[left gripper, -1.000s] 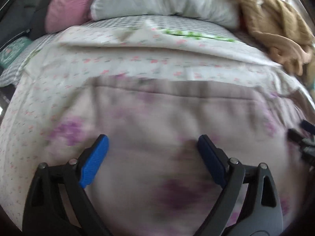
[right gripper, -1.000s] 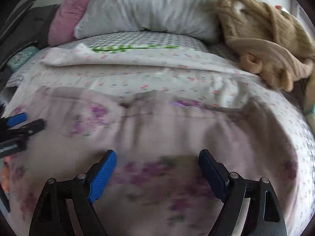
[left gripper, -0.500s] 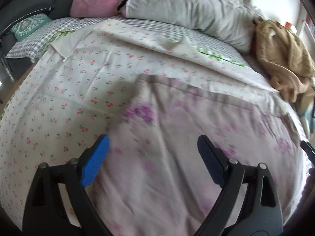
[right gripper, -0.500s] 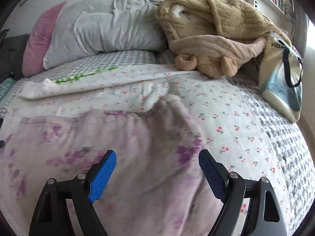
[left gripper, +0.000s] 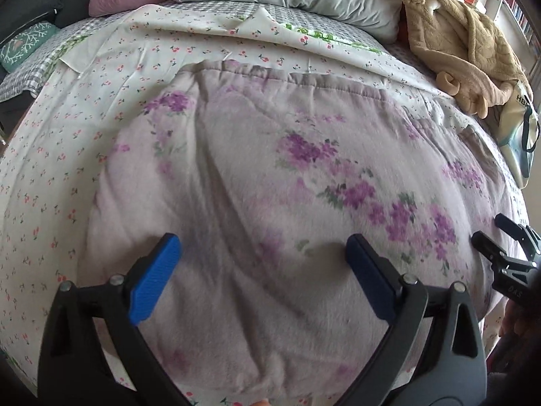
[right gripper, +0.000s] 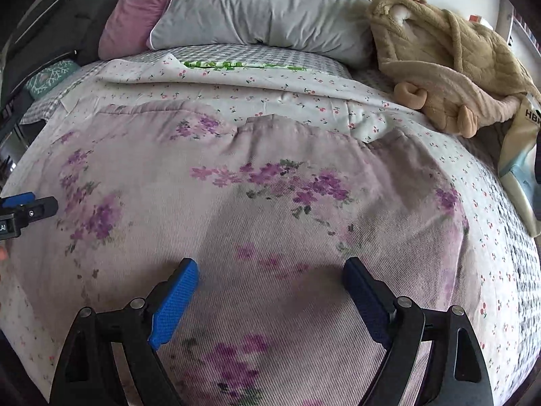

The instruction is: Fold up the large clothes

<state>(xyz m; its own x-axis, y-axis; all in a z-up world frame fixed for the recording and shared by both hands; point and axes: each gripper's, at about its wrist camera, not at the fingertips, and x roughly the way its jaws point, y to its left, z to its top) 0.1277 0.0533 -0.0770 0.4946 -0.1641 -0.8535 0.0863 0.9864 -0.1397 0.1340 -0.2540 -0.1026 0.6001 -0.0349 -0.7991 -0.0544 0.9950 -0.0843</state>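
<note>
Under both pairs of spread fingers, a floral garment (left gripper: 270, 182) lies flat on the bed, waiting for a fold.

Ahead of the left gripper (left gripper: 263, 264), whose blue pads stand wide apart and hold nothing, the cloth runs from between the fingers out to a gathered hem beyond their tips; its left edge lies just outside the left finger. The right gripper (right gripper: 270, 287) is likewise splayed and empty, the fabric spreading between and past both fingers to its right edge on the cherry-print sheet (right gripper: 389, 101). The garment looks soft, fleecy, limp and light, likely to sag and drag rather than slide, so I judge the near corners or side edges the best pinch points, one per gripper.
</note>
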